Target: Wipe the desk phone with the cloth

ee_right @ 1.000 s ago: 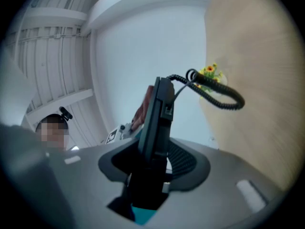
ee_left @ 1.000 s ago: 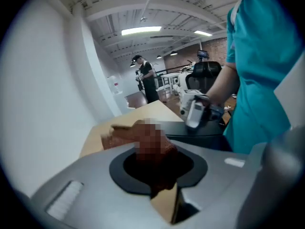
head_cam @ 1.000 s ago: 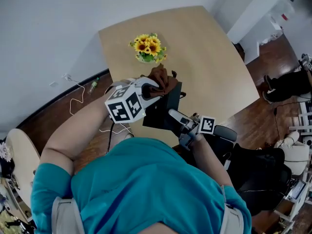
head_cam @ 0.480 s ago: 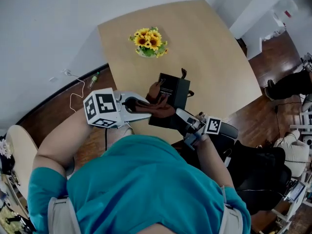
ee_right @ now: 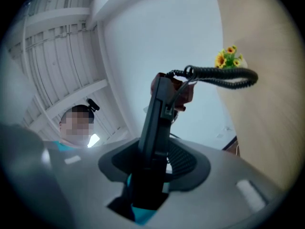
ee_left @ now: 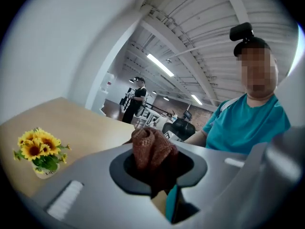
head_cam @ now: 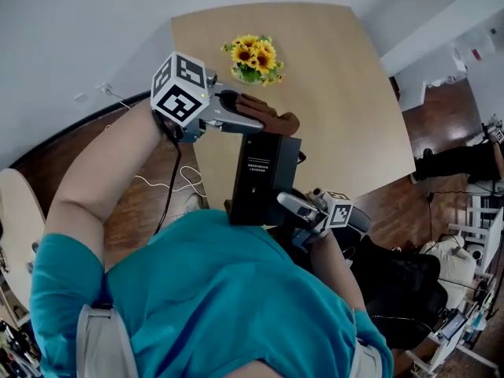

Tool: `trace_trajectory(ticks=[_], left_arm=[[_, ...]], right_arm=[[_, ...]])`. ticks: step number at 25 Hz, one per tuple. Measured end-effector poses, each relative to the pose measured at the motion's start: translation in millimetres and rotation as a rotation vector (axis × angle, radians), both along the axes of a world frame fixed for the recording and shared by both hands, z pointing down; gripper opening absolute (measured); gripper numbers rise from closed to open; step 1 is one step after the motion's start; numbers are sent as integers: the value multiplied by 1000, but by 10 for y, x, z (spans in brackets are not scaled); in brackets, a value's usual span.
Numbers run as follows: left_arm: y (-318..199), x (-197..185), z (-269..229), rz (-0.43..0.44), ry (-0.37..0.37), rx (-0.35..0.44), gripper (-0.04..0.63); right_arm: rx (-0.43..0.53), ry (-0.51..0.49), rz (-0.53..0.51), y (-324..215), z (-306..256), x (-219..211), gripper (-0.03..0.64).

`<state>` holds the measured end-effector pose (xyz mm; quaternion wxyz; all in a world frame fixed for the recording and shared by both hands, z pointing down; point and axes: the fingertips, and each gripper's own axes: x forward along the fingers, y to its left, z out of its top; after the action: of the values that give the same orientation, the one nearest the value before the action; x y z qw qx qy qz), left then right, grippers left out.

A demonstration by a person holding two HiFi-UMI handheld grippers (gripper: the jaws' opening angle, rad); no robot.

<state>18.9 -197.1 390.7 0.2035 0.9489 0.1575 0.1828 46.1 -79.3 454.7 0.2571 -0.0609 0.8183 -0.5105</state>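
The desk phone [head_cam: 262, 176] is held on end over the surface's [head_cam: 339, 85] near edge. My right tongs [head_cam: 293, 207] clamp its lower end to expose its faces, and my left tongs [head_cam: 253, 120] pinch the bunched cloth [head_cam: 277, 120] at its top end for wiping.

Open-plan office, desk phone [head_cam: 264, 176], swivel chair [ee_left: 179, 128], ceiling strip lights [ee_left: 160, 65]

- The desk phone [head_cam: 264, 172] is black and slim, lifted off the table [head_cam: 346, 93] and standing on end over its near edge, its labelled flat back showing; the right gripper [head_cam: 285, 203] clamps its lower end, and its coiled cord [ee_right: 224, 76] loops from the top
- The cloth [head_cam: 279, 120] is brown, knitted and bunched, pinched in the left gripper [head_cam: 246, 116], lying against the phone's top end
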Motion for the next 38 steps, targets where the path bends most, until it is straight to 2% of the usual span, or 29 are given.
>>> trace_trajectory(ticks=[5, 10, 13, 16, 20, 24, 27, 30, 33, 38], left_arm=[[56, -86, -8, -6, 61, -40, 91], [117, -207, -86, -8, 124, -134, 91], [81, -279, -96, 1, 136, -176, 91], [5, -347, -59, -18, 130, -194, 91], [-43, -371, 42, -76, 126, -177, 91], [-207, -188, 9, -191, 170, -140, 91], [-236, -22, -24, -218, 207, -152, 91], [-192, 33, -11, -217, 216, -191, 91], [-55, 54, 41, -180, 200, -194, 91], [209, 81, 159, -104, 143, -130, 91]], right_arm=[[7, -3, -11, 58, 18, 29, 179], [27, -33, -31, 126, -26, -9, 179], [39, -52, -28, 91, -52, 4, 179], [38, -100, 31, -13, -91, 165, 179], [30, -138, 97, -177, -185, 375, 179], [60, -126, 95, -261, -208, 360, 179], [49, -179, 103, -337, -282, 297, 177], [33, -210, 127, -406, -298, 338, 175], [37, -214, 156, -474, -304, 412, 175], [34, -212, 222, -610, -302, 594, 174]])
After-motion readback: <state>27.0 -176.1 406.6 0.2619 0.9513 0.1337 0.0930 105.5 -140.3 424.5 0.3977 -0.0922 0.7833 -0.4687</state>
